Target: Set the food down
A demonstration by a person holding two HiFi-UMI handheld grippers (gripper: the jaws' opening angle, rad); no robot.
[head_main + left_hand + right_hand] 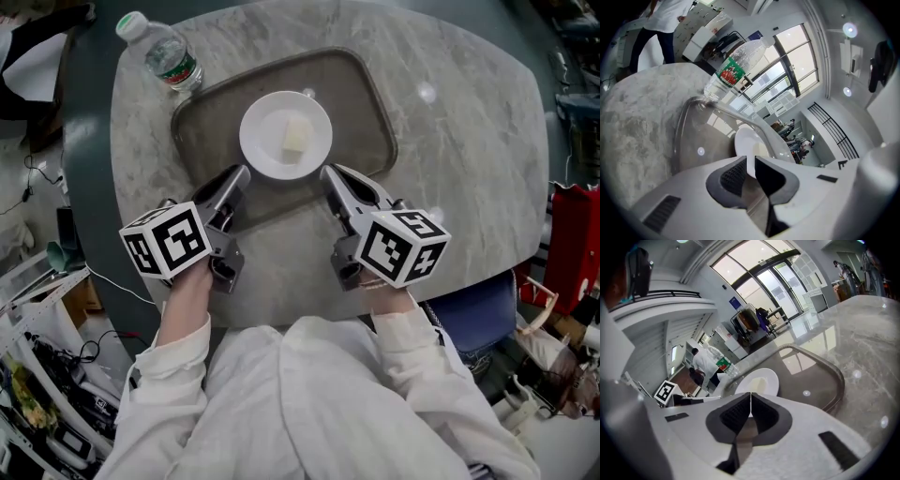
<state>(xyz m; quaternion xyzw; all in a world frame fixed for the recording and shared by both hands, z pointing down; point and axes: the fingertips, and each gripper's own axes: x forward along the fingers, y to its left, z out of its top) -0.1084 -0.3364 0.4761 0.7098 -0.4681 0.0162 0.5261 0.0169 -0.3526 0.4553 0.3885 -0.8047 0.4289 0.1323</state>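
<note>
A white plate (267,150) with a pale block of food (295,137) sits in the brown tray (202,122) on the marble table. My left gripper (244,173) is at the plate's near left rim. In the left gripper view the white plate (745,140) runs down into the narrow gap of the left gripper (751,165), which is shut on the rim. My right gripper (328,173) hovers by the near right rim. In the right gripper view the right gripper (750,401) is shut with nothing in it, and the plate (771,378) and food (758,384) lie just beyond.
A clear water bottle (164,52) with a green label lies at the tray's far left corner, also seen as the bottle (733,72). The round marble table (469,141) extends to the right of the tray. Clutter, cables and a red bag (572,244) surround the table.
</note>
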